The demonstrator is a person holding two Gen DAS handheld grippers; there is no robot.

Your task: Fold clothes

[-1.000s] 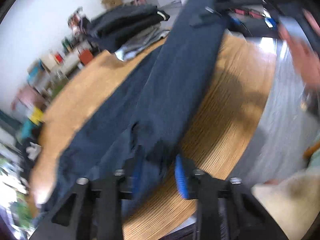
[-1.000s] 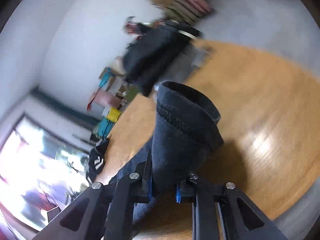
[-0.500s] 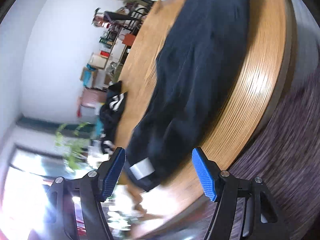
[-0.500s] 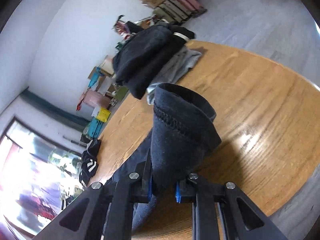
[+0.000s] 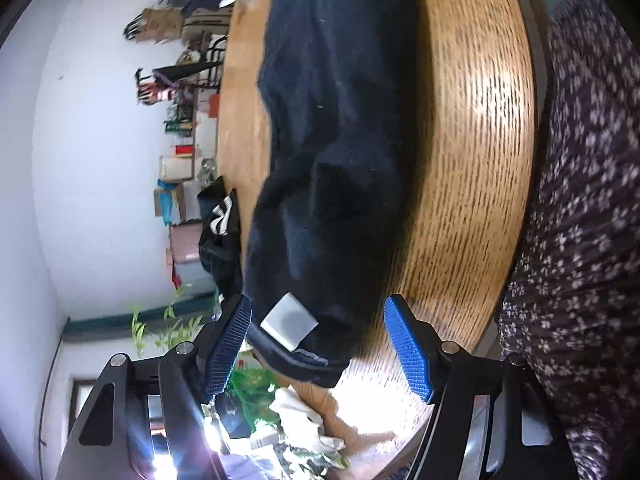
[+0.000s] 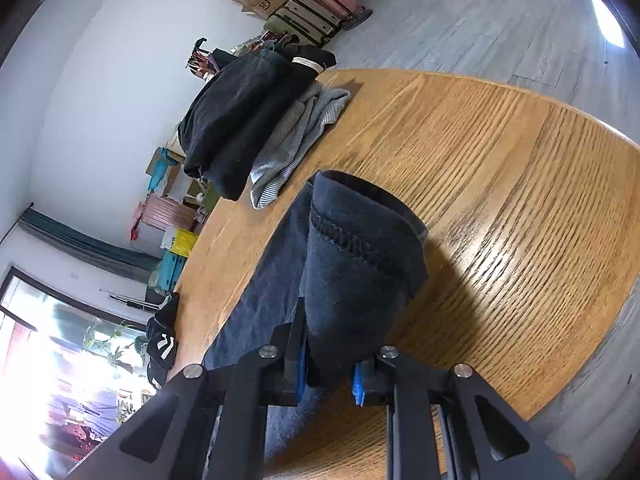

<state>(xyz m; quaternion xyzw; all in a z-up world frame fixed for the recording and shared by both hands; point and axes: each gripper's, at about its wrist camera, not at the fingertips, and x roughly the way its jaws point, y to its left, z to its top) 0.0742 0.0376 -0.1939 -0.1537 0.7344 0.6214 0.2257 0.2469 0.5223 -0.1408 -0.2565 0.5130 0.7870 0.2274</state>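
Dark navy trousers (image 5: 336, 128) lie stretched along the round wooden table (image 5: 480, 140). Their waistband end with a grey label (image 5: 289, 322) hangs at the table's edge, between the blue pads (image 5: 408, 350) of my left gripper (image 5: 316, 346), which is open and not touching the cloth. My right gripper (image 6: 328, 376) is shut on the trousers' hemmed leg end (image 6: 360, 248) and holds it raised above the table (image 6: 500, 168).
A pile of folded dark and grey clothes (image 6: 256, 120) sits at the table's far edge. A person's patterned garment (image 5: 580, 220) is beside the table. Boxes and suitcases (image 6: 304, 4) stand along the wall. A black bag (image 6: 162, 344) hangs beyond the table.
My left gripper let go of the trousers, opened, and moved to the waistband end at the table's edge. My right gripper kept its hold on the leg end, nearly still.
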